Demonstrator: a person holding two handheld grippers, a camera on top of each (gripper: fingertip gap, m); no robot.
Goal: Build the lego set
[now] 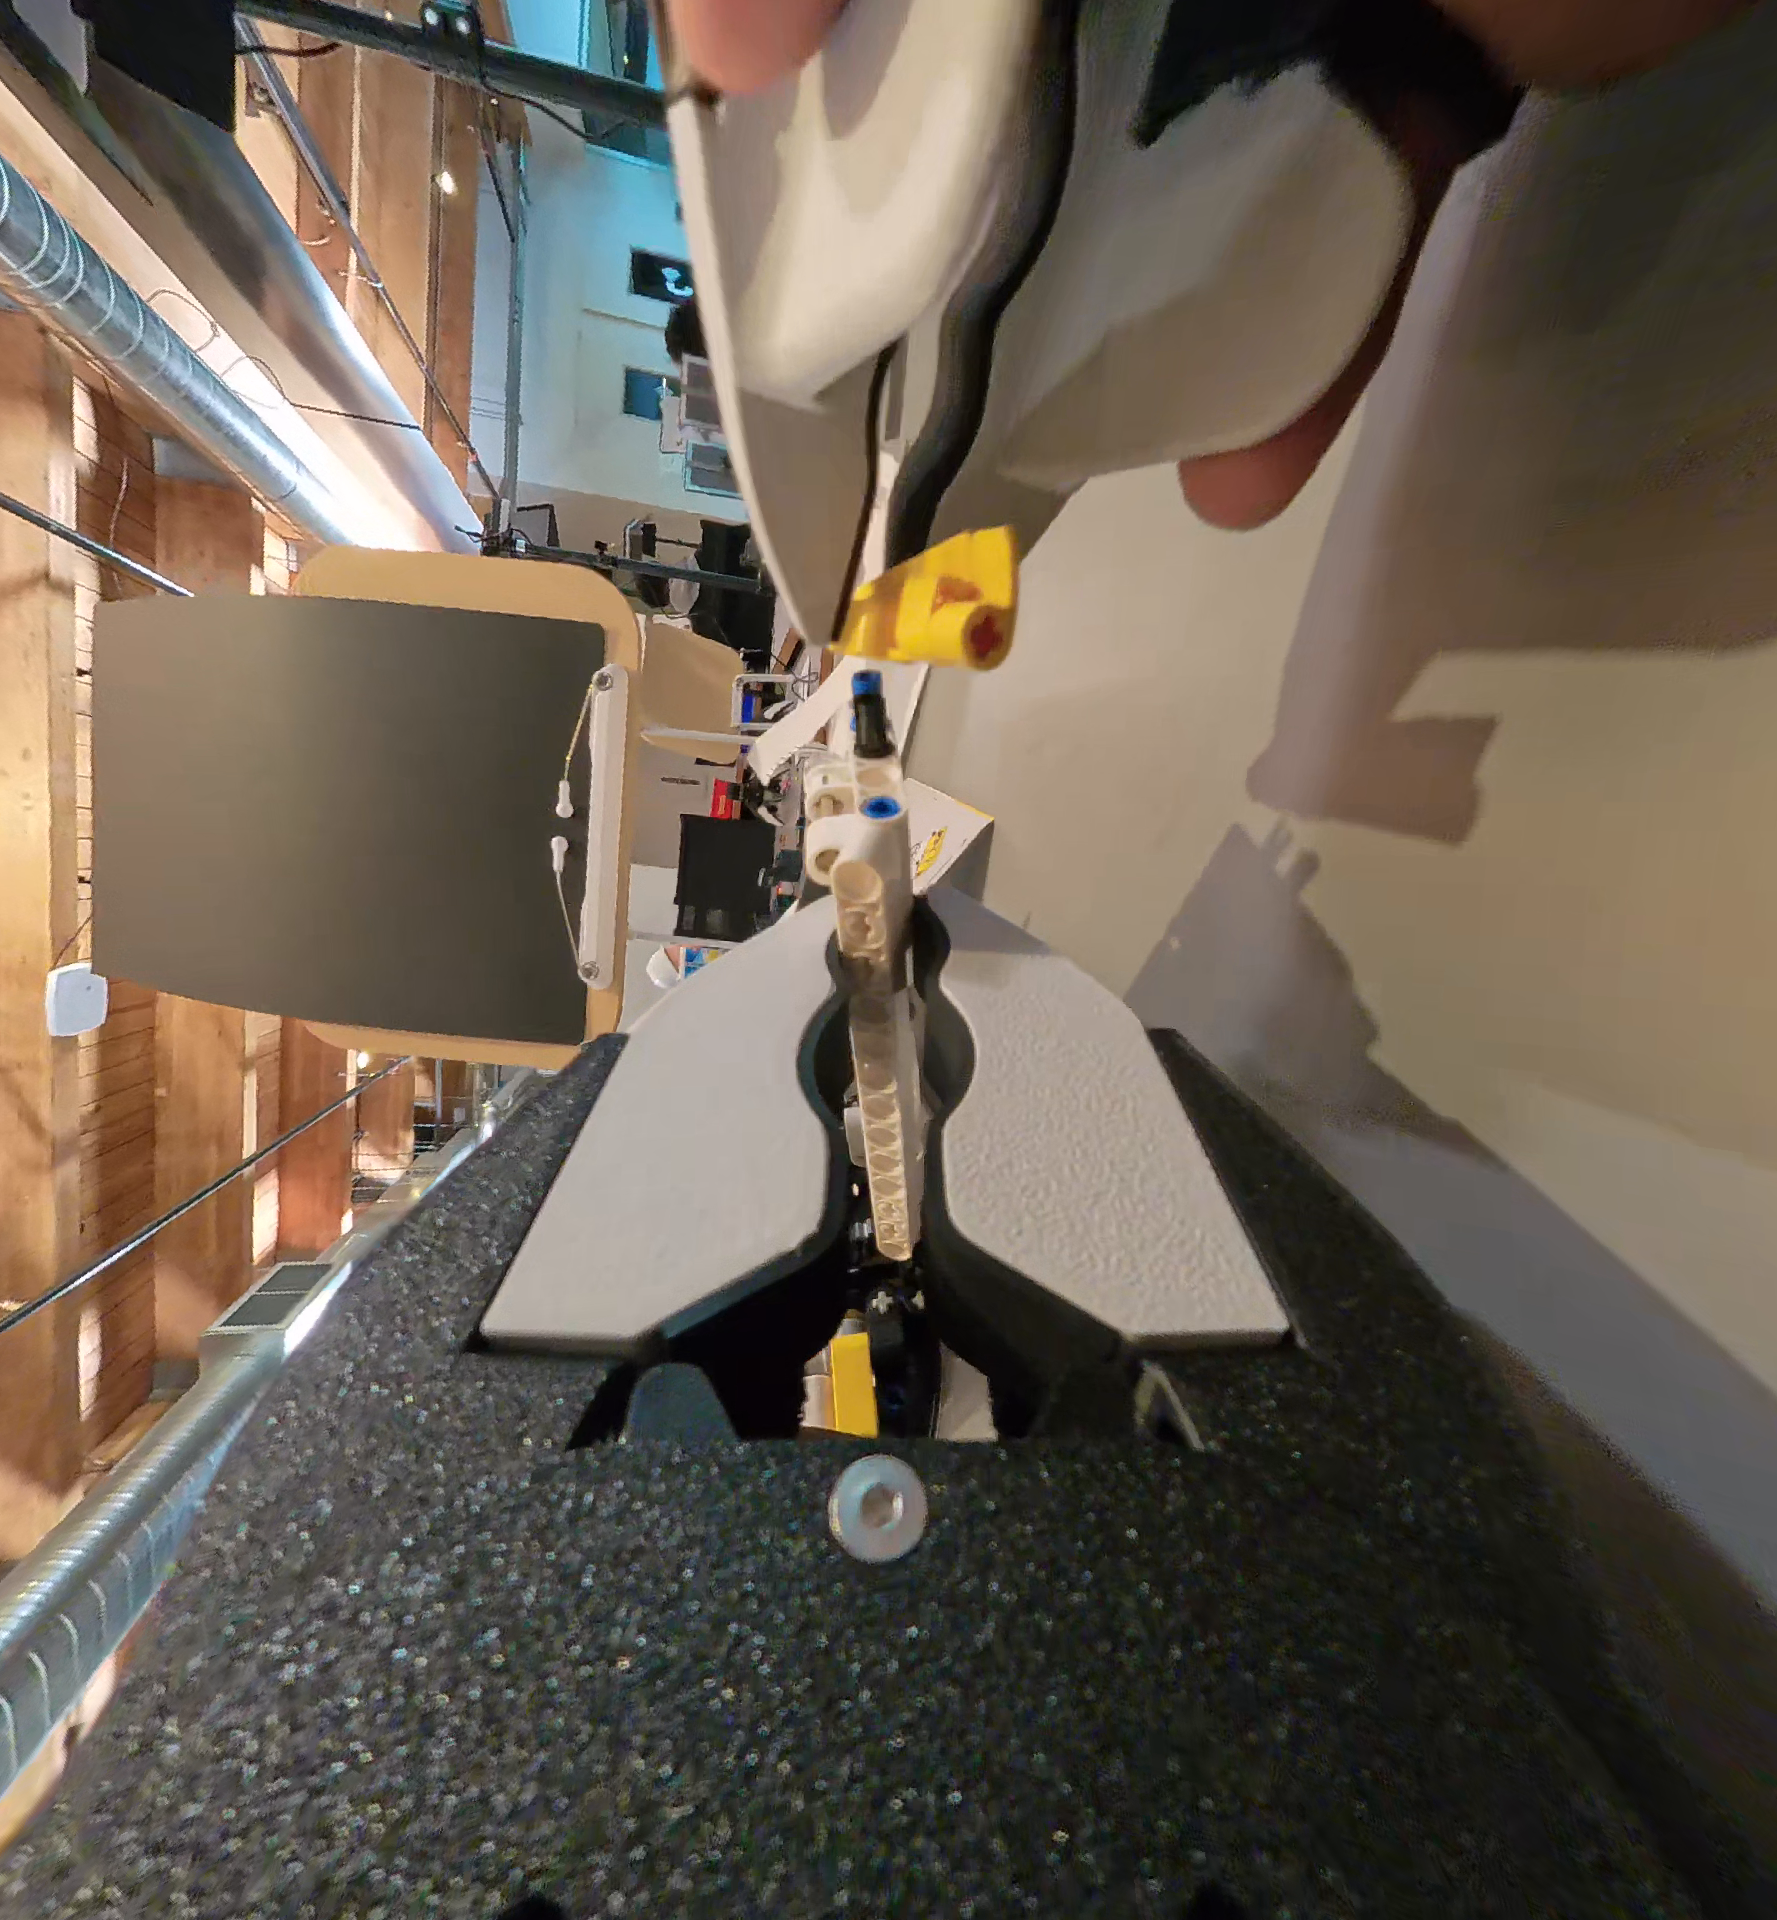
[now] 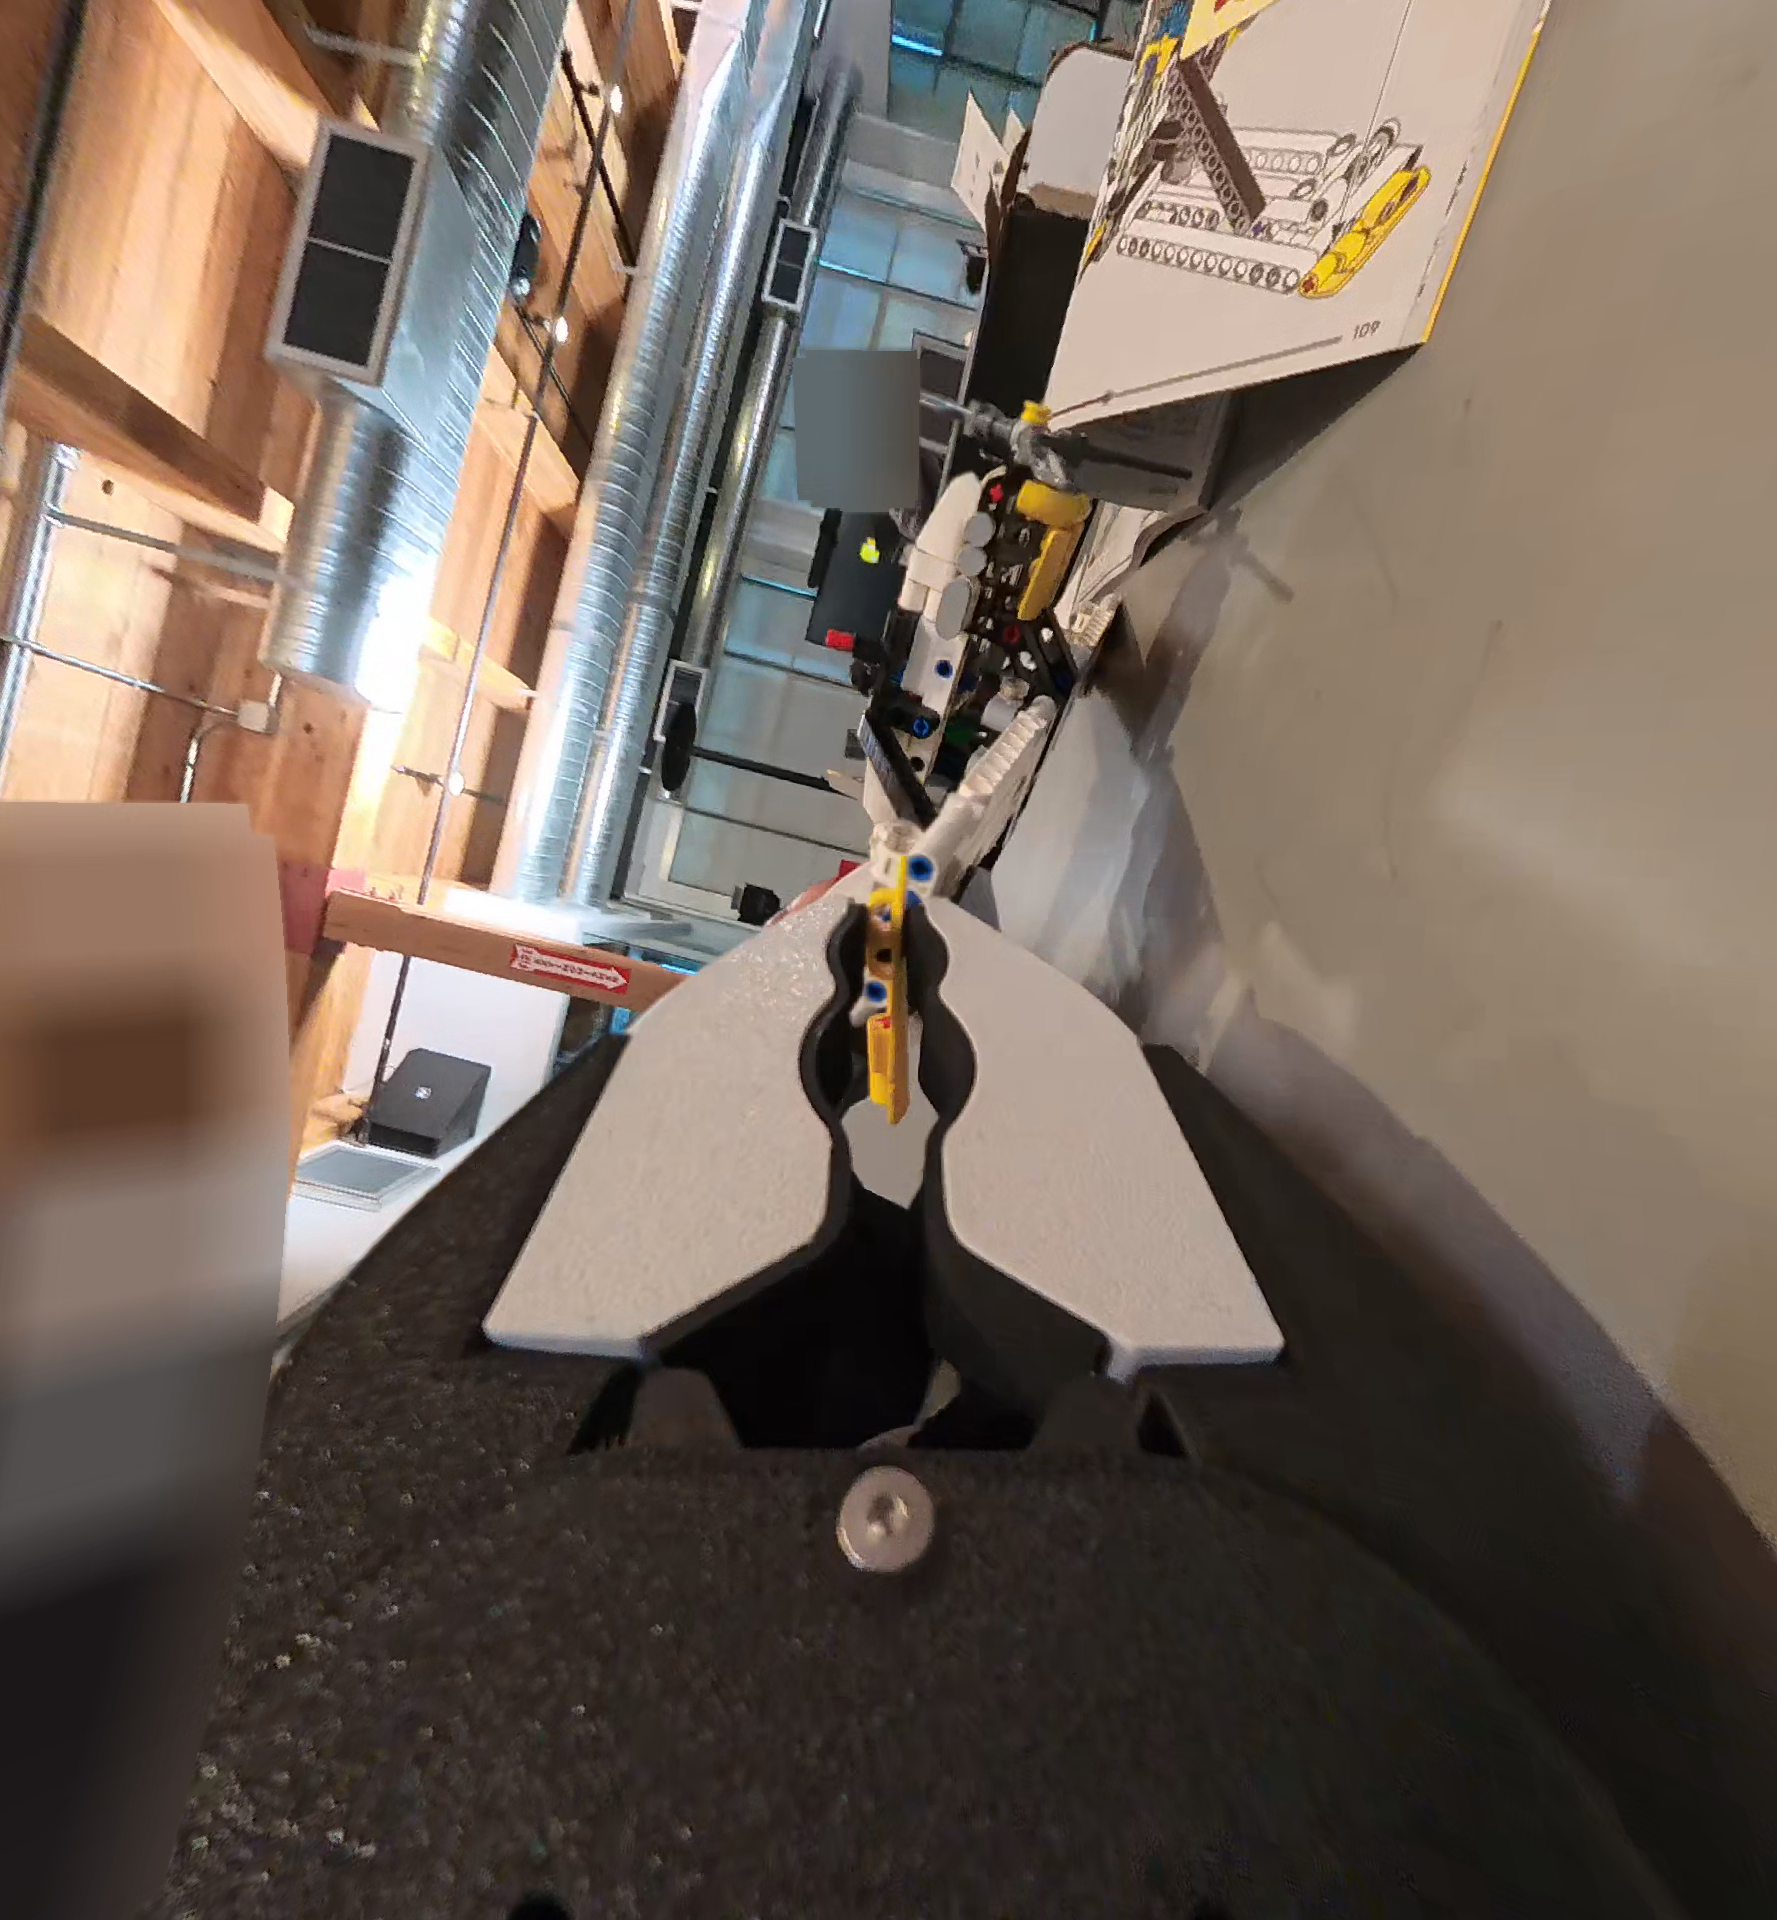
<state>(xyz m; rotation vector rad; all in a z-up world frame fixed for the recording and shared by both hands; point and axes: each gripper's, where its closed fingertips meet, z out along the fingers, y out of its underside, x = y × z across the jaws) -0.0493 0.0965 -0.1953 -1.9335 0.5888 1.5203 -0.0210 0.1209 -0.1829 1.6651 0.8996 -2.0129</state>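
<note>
The left gripper (image 1: 879,935) is clamping its nearly closed fingers (image 1: 718,1122) on a long tan plastic beam with a row of round holes (image 1: 889,1132), whose far end is carrying white connector pieces with blue pins (image 1: 858,821). Just beyond it, the right gripper (image 2: 889,935) is pinching, jaws almost together, a thin yellow plastic piece (image 2: 892,1049) studded with blue pins. Farther off on the grey table (image 2: 1538,831), a black, white and yellow brick-built model (image 2: 977,623) is standing beside an open instruction booklet (image 2: 1268,187).
</note>
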